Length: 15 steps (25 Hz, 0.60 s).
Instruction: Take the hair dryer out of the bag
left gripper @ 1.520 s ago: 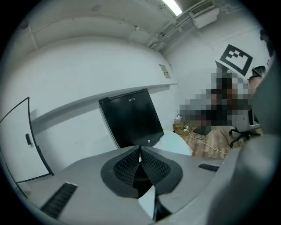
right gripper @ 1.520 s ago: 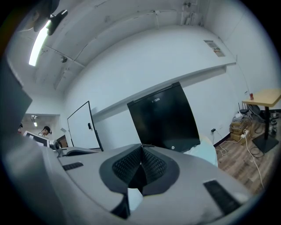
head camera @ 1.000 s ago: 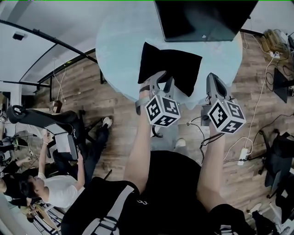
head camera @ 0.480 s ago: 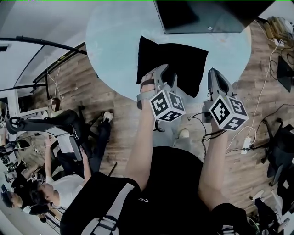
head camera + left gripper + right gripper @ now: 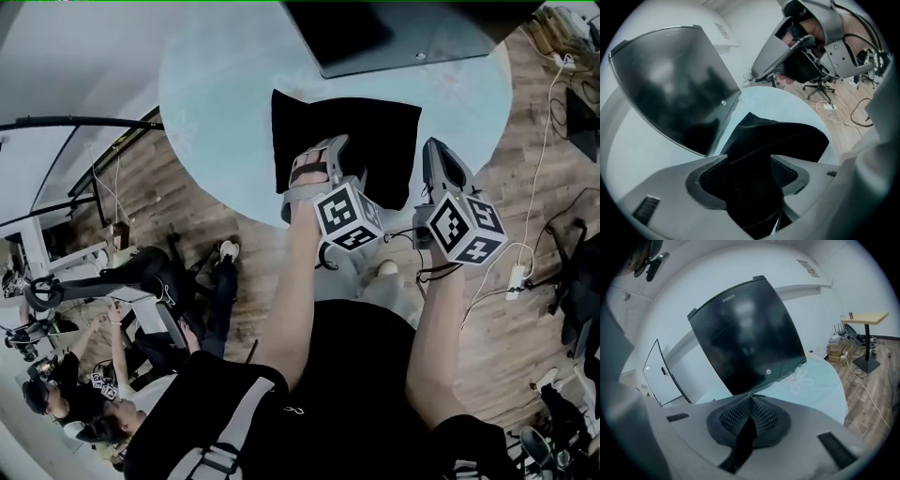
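A black fabric bag (image 5: 375, 127) lies flat on the round pale table (image 5: 225, 84). No hair dryer shows; the bag hides whatever is inside it. My left gripper (image 5: 323, 152) hangs over the bag's near edge. Its jaws have just been opening and stand wide, and in the left gripper view (image 5: 749, 161) the bag (image 5: 783, 138) lies between and below the pads without being pinched. My right gripper (image 5: 434, 150) sits at the bag's right edge, shut and empty, its pads meeting in the right gripper view (image 5: 750, 401).
A dark monitor (image 5: 375, 33) stands at the table's far side, just behind the bag; the same monitor (image 5: 745, 333) fills the right gripper view. Cables and a power strip (image 5: 516, 277) lie on the wooden floor at the right. People and office chairs (image 5: 141, 300) are at the lower left.
Both grippers have come down and forward onto the bag's near side. The left gripper's jaws have spread wider and its wrist has rolled. The right gripper stays shut.
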Motion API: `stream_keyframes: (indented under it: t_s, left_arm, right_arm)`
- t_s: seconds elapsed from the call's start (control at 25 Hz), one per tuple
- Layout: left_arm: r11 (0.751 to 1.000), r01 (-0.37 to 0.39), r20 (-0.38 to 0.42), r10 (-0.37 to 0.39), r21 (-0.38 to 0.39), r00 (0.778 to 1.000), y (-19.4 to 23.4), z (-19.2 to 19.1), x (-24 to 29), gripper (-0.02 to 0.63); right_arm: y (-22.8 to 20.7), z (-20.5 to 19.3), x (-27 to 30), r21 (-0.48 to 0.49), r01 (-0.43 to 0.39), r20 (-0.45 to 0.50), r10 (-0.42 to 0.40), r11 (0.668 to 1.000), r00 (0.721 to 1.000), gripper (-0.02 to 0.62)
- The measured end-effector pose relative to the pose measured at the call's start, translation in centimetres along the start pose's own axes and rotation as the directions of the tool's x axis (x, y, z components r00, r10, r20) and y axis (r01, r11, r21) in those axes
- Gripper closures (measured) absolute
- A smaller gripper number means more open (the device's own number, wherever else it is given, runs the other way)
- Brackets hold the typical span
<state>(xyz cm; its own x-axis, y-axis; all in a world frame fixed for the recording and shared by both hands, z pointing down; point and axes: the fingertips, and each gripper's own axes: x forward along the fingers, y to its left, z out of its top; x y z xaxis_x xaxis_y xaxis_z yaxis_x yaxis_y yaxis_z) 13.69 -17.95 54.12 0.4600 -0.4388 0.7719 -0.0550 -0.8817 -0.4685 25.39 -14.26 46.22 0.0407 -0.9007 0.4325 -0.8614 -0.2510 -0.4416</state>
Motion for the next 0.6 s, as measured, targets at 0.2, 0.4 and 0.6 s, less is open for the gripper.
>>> stream_keyframes:
  t_s: [0.2, 0.4, 0.6]
  left_arm:
    - [0.996, 0.059, -0.001, -0.059, 0.061, 0.998, -0.8, 0.4, 1.0, 0.302]
    - [0.992, 0.095, -0.031, -0.092, 0.079, 0.995, -1.6, -0.2, 2.2, 0.318]
    - [0.994, 0.079, -0.029, -0.077, 0.073, 0.997, -1.8, -0.8, 2.8, 0.438]
  right_arm:
    - [-0.4, -0.2, 0.8, 0.023, 0.018, -0.002, -0.018, 1.0, 1.0, 0.59]
    - [-0.9, -0.4, 1.1, 0.028, 0.031, -0.012, -0.03, 0.999, 0.999, 0.589]
    - [-0.7, -0.7, 1.5, 0.027, 0.043, -0.021, -0.042, 0.999, 0.999, 0.59]
